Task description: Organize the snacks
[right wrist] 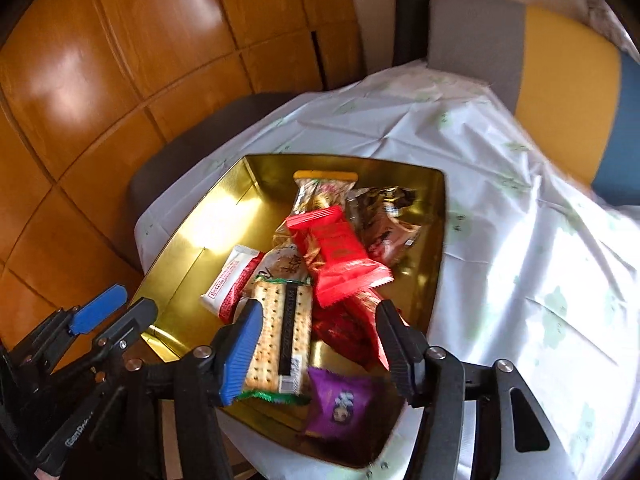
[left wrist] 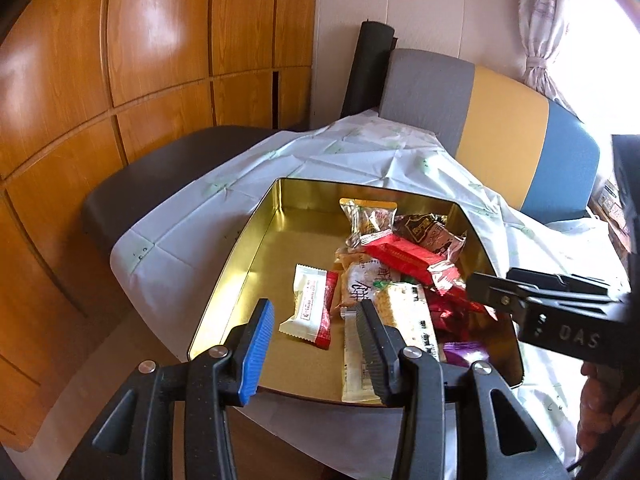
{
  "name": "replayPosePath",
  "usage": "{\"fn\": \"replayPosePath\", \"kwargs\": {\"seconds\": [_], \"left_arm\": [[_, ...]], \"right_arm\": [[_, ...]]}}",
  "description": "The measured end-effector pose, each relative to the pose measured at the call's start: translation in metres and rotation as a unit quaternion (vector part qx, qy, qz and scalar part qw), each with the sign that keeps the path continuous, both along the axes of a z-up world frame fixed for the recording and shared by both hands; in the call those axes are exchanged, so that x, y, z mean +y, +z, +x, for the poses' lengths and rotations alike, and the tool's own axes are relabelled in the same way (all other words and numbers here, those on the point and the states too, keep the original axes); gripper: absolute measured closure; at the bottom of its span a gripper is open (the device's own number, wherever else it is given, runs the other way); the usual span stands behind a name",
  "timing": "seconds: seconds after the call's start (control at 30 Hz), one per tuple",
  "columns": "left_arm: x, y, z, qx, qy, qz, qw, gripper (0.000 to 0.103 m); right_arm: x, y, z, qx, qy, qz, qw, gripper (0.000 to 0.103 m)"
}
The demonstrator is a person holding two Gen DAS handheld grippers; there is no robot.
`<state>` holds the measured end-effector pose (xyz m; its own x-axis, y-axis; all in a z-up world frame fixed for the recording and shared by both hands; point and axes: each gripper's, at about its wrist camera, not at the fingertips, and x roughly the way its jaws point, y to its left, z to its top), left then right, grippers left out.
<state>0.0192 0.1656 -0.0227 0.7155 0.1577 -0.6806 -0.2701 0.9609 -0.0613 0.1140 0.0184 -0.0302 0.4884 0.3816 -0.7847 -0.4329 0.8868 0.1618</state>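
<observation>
The left half of the gold tin [left wrist: 256, 248] is left bare, so passage is offered there. The right half is blocked by heaped snack packets [right wrist: 340, 256]. Beyond the table, room is closed off by chairs [left wrist: 460, 104].

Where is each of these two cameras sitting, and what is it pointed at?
Left wrist: rides on the left gripper, looking down into the gold tin of snacks; the right gripper and a hand show at right.
Right wrist: rides on the right gripper, looking down into the same tin; the left gripper shows at lower left.
Shared: tin, cracker pack, red packet, tablecloth, chair.
</observation>
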Motion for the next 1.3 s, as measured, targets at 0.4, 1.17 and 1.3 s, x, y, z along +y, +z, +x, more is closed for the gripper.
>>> {"fn": "replayPosePath", "kwargs": {"seconds": [0.4, 1.17, 1.3], "left_arm": [[-0.028, 0.004, -0.015, -0.016, -0.005, 0.008, 0.9998, 0.048], [-0.045, 0.008, -0.022, -0.035, 0.027, 0.055, 0.9975, 0.042], [-0.043, 0.009, -0.023, -0.037, 0.031, 0.054, 0.9974, 0.042]], "right_arm": [[-0.043, -0.001, -0.042, -0.049, -0.064, -0.021, 0.997, 0.032], [-0.052, -0.008, -0.056, -0.065, -0.081, -0.040, 0.994, 0.024], [-0.051, -0.009, -0.056, -0.064, -0.081, -0.041, 0.994, 0.024]]}}
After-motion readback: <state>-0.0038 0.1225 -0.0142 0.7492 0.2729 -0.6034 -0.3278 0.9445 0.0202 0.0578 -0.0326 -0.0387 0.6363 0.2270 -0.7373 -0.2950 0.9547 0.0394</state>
